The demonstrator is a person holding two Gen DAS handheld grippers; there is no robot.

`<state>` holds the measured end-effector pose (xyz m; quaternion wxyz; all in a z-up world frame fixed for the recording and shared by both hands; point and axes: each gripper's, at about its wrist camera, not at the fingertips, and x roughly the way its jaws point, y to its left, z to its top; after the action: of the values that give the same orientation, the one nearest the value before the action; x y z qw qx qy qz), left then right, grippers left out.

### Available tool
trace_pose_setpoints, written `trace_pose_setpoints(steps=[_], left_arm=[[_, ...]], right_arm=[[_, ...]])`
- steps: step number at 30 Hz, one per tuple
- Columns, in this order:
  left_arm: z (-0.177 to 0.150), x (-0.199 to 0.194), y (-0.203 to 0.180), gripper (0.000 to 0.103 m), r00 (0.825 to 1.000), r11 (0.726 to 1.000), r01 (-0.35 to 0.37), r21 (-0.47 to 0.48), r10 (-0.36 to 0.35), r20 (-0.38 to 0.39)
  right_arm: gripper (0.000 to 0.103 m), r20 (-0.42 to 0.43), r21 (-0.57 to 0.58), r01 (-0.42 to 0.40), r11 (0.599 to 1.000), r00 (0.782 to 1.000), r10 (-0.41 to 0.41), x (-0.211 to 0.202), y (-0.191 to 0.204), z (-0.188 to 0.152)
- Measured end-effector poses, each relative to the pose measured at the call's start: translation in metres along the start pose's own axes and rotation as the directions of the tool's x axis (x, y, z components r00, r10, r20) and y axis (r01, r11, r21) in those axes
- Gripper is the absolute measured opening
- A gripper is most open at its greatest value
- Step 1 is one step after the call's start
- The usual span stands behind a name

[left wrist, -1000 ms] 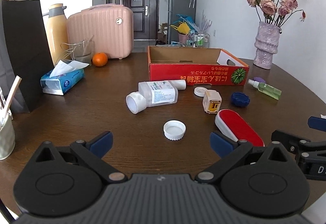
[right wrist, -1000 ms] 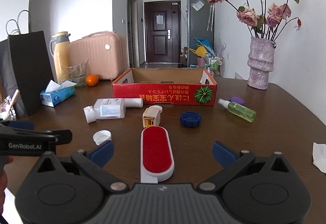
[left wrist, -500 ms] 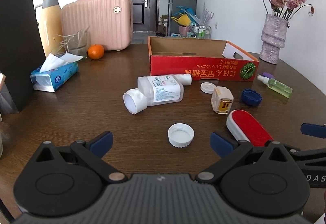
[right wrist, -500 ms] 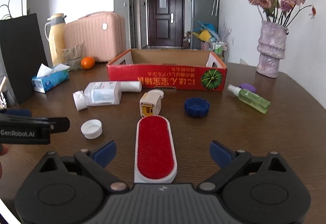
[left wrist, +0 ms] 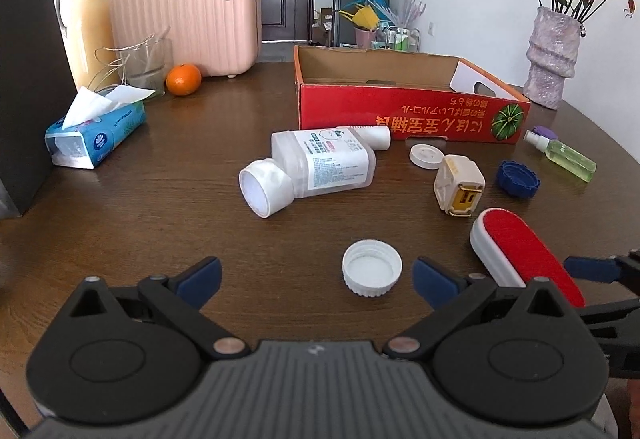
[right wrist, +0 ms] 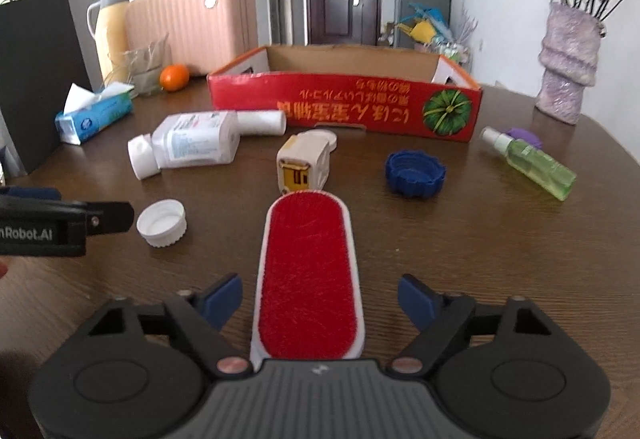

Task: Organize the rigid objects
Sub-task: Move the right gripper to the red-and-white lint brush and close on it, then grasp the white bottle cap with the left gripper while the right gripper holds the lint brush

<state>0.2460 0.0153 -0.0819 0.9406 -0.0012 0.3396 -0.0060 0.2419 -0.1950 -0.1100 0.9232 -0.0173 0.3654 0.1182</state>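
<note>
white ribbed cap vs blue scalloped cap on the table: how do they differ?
Colour: the white ribbed screw cap is white; the blue scalloped plastic cap is dark blue.
Edge: the white cap has fine ribbing; the blue cap has a wavy, lobed rim.
Place: the white cap lies on the left side of the red lint brush, the blue cap on its right side.
Shared: both lie open side up on the brown wooden table.

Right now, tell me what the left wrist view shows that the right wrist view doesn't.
Only the left wrist view shows the left gripper head-on, open, the white cap ahead of it.

Only the right wrist view shows the right gripper straddling the lint brush; its jaws have just been closing, pads not yet touching.

Both share the table, red box, white bottle, blue cap and spray bottle.
</note>
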Motion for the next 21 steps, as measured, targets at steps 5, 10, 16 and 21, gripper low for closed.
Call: trace_pose_setpoints(steps=[5, 10, 16, 21], left_arm=[[0.006, 0.007, -0.002, 0.103, 1.0, 1.0, -0.001, 0.006, 0.001, -0.01], [0.008, 0.018, -0.008, 0.103, 0.999, 1.0, 0.002, 0.014, -0.002, -0.034], [0.008, 0.027, -0.017, 0.103, 0.998, 1.0, 0.002, 0.026, -0.001, -0.055], [0.008, 0.031, -0.024, 0.103, 0.998, 0.999, -0.001, 0.037, 0.004, -0.062]], right_arm=[[0.071, -0.018, 0.003, -0.015, 1.0, 1.0, 0.015, 0.009, -0.004, 0.003], [0.056, -0.006, -0.009, -0.056, 0.998, 0.998, 0.056, 0.009, -0.006, 0.004], [0.055, 0.009, 0.027, -0.084, 0.996, 0.996, 0.084, 0.007, -0.016, 0.006], [0.055, 0.062, 0.065, -0.088, 0.994, 0.995, 0.084, -0.004, -0.03, 0.009]])
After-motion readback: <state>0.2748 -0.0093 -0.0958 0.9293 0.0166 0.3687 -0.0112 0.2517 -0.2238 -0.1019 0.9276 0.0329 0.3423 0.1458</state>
